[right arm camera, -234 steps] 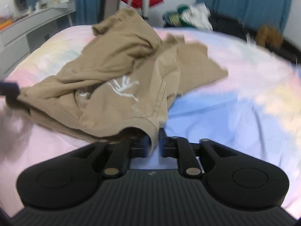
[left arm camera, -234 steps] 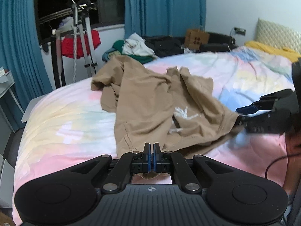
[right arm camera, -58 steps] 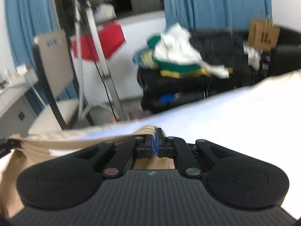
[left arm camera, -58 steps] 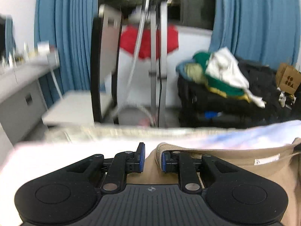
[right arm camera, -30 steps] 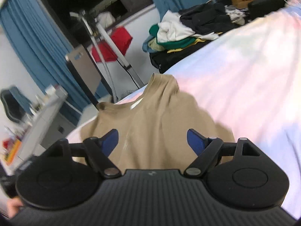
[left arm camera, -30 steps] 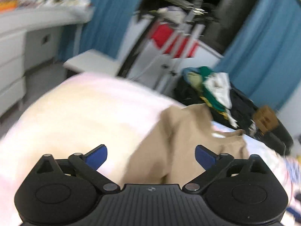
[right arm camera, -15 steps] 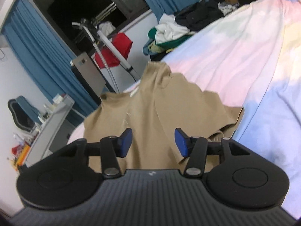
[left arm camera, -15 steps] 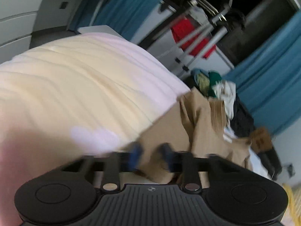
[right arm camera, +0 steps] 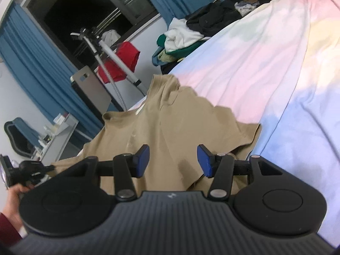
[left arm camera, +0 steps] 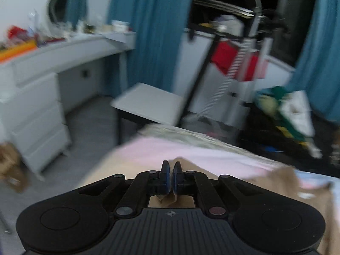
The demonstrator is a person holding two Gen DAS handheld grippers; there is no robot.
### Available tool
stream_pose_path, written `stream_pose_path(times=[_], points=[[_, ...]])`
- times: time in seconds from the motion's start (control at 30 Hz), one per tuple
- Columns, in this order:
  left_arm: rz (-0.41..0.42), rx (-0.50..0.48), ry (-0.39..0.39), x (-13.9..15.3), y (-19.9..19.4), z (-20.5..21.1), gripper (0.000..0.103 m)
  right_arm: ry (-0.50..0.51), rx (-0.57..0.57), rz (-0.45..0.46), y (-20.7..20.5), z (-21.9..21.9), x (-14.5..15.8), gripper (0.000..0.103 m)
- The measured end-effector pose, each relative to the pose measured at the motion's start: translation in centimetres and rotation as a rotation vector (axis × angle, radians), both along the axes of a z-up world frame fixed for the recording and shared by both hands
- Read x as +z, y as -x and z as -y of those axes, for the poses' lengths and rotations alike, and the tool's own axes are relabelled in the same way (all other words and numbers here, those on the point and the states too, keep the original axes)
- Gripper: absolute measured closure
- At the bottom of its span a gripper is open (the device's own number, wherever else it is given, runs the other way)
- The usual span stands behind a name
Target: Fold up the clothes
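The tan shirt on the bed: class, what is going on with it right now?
A person is folding clothes with a handheld gripper in each hand. The tan shirt lies spread on the pastel bed sheet. The left gripper is shut on a bit of the shirt's edge near the side of the bed. The right gripper hangs over the shirt's lower part with its jaws apart, gripping nothing. No fold shows yet.

Dim indoor light; left wrist view smeared with motion blur (right sharper), fisheye edges bowed and vignetted.
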State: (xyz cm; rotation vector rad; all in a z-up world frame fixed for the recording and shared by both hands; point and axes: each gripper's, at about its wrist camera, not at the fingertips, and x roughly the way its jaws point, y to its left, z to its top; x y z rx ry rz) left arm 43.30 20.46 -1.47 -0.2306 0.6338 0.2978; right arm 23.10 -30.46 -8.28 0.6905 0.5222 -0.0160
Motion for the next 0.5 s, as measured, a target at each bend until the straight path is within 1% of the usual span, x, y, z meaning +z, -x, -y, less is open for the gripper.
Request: stream_pose_path(times=[0.03, 0.07, 0.1, 0.13, 0.2, 0.23, 0.27, 0.33, 0.37, 0.43, 0.47, 0.5], points=[[-0.007, 0.036, -0.018, -0.2, -0.4, 0.0, 0.098, 0.003, -0.001, -0.002, -0.1, 0.0, -0.1, 0.050], [-0.013, 0.073, -0.034, -0.4, -0.9, 0.0, 0.096, 0.006, 0.003, -0.007, -0.2, -0.1, -0.2, 0.050], [0.004, 0.074, -0.014, -0.7, -0.7, -0.1, 0.087, 0.007, 0.007, -0.013, -0.3, -0.2, -0.3, 0.050], [0.023, 0.073, 0.009, -1.0, -0.5, -0.2, 0.073, 0.010, 0.012, -0.016, -0.4, -0.3, -0.4, 0.050], [0.018, 0.081, 0.041, -2.0, 0.2, -0.5, 0.054, 0.015, 0.023, -0.020, -0.5, -0.5, -0.5, 0.050], [0.007, 0.082, 0.060, -2.5, 0.7, -0.7, 0.053, 0.017, 0.026, -0.020, -0.5, -0.6, -0.4, 0.050], [-0.007, 0.083, 0.097, -3.0, 1.2, -1.0, 0.053, 0.018, 0.027, -0.018, -0.5, -0.6, -0.4, 0.050], [-0.014, 0.080, 0.213, -3.9, 3.2, -1.9, 0.046, 0.018, 0.027, -0.013, -0.4, -0.6, -0.3, 0.050], [-0.002, 0.069, 0.250, -4.2, 4.6, -2.2, 0.043, 0.017, 0.026, -0.011, -0.4, -0.5, -0.2, 0.050], [0.003, 0.039, 0.221, -4.6, 7.4, -1.6, 0.038, 0.017, 0.022, -0.011, -0.5, -0.3, -0.2, 0.050], [0.006, 0.024, 0.204, -4.7, 8.9, -1.2, 0.038, 0.019, 0.022, -0.012, -0.5, -0.3, -0.1, 0.050], [-0.012, 0.013, 0.209, -4.5, 10.4, -0.5, 0.038, 0.021, 0.023, -0.012, -0.6, -0.2, -0.1, 0.050]])
